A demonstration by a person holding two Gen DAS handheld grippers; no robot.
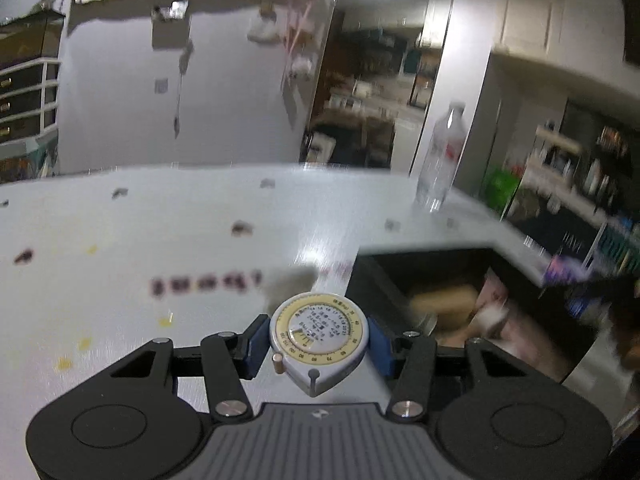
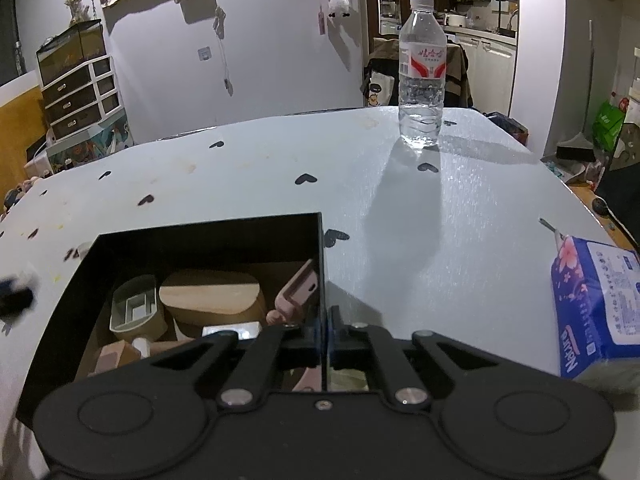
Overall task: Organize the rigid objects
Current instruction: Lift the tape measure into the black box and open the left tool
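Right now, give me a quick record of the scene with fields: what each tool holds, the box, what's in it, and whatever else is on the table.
left tool: shut on round white-and-yellow tape measure, held above the table
right tool: shut on right wall of black open-top box
box contents: wooden block, grey plastic scoop, pink plastic piece
table: pale tabletop with dark heart marks
also on table: clear water bottle, upright; blue tissue pack

In the right wrist view the box (image 2: 208, 236) sits lower left on the table (image 2: 440, 220), bottle (image 2: 422, 76) behind at upper right, tissue pack (image 2: 596, 308) at the right edge.
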